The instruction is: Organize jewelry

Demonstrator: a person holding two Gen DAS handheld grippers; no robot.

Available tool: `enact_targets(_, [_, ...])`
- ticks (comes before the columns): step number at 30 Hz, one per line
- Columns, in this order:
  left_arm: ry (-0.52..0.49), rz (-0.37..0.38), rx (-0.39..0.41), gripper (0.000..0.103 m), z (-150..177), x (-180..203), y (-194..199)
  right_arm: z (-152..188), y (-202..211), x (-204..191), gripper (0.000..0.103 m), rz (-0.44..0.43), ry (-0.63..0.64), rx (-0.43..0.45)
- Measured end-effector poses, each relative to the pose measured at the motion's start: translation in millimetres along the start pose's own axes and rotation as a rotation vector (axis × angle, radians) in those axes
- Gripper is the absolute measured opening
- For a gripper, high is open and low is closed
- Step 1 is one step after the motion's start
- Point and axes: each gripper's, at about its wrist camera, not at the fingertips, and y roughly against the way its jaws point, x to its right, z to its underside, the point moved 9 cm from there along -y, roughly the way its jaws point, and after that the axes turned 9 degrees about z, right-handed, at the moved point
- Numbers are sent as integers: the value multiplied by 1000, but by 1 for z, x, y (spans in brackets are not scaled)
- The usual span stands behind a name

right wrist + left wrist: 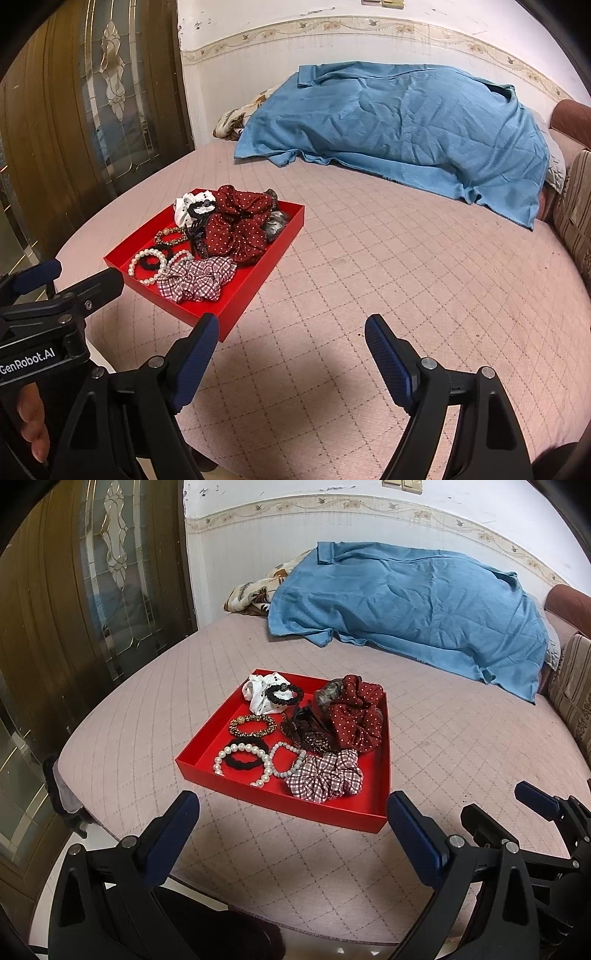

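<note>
Currently I see both grippers, left gripper [291,805] and right gripper [291,332], spread wide, nothing between the fingers. Red tray [280,799] of scrunchies and bead bracelets sits at twelve o'clock from left; blue blanket [406,605] beyond.

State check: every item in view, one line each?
left gripper: open, empty
right gripper: open, empty
red tray: flat on bed, holding accessories
checked scrunchie: in tray, near corner
red dotted scrunchie: in tray, far side
pearl bracelet: in tray
blue cloth: crumpled, draped over bedding
</note>
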Motion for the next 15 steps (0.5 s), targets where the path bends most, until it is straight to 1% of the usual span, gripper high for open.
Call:
enact_targets(9, [4, -7, -5, 101, 2, -2, -2, 1, 0, -1, 86, -5, 1, -2])
enact_targets(13, [-1, -27, -10, 101, 0, -5, -2, 2, -2, -2, 87, -11, -2, -9])
enact_targets(15, [-6, -52, -12, 101, -3, -6, -3, 3, -3, -1, 88, -16, -8, -14])
